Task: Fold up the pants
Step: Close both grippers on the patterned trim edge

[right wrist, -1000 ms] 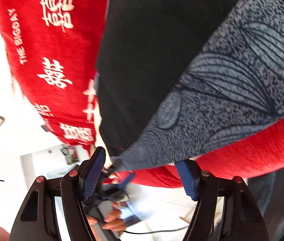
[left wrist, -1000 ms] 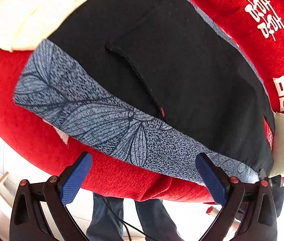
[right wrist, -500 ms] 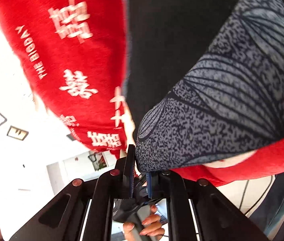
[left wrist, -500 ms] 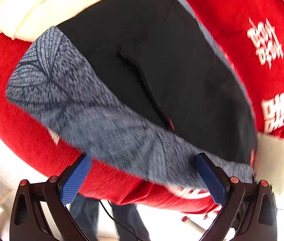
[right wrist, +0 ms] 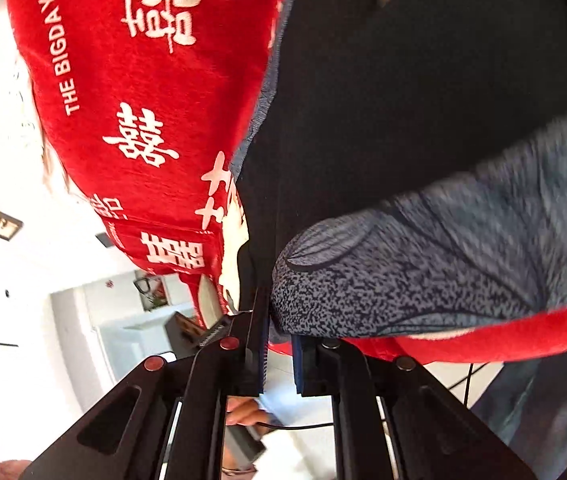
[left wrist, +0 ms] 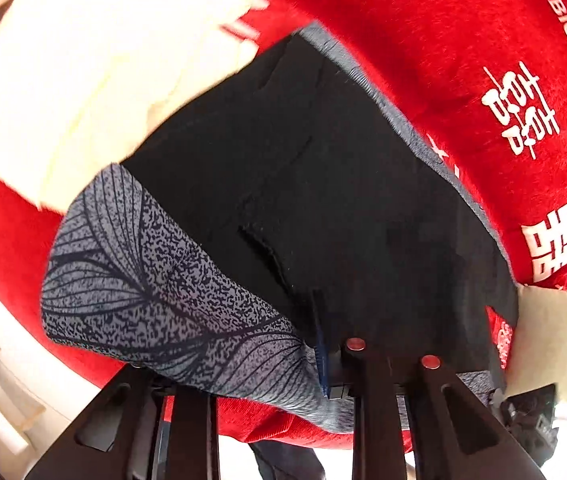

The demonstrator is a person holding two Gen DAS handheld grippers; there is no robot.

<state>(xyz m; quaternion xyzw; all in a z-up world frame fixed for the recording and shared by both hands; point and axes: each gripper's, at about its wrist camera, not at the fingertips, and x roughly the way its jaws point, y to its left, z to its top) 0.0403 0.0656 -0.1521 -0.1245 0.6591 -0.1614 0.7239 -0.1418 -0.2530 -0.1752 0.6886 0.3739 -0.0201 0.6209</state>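
Observation:
The black pants (left wrist: pixel 343 200) lie spread on a red blanket (left wrist: pixel 443 40), with their grey leaf-patterned band (left wrist: pixel 143 288) along the near edge. My left gripper (left wrist: pixel 319 364) is closing, and the band is bunched and pinched between its blue pads. In the right wrist view the same pants (right wrist: pixel 403 120) fill the upper right. My right gripper (right wrist: pixel 279 344) is shut on the end corner of the patterned band (right wrist: pixel 403 280), which is lifted a little off the blanket.
The red blanket (right wrist: pixel 143 100) carries white characters and hangs over the near edge. Cream cushions (left wrist: pixel 63 80) lie at the far left and another at the right (left wrist: pixel 543 340). A person's legs (left wrist: pixel 283 460) and a hand (right wrist: pixel 239 412) show below, over a white floor.
The left jaws went from wide open to closed on the patterned band. The right jaws closed on the band's corner. Both grippers rose, pulling the band's edge up.

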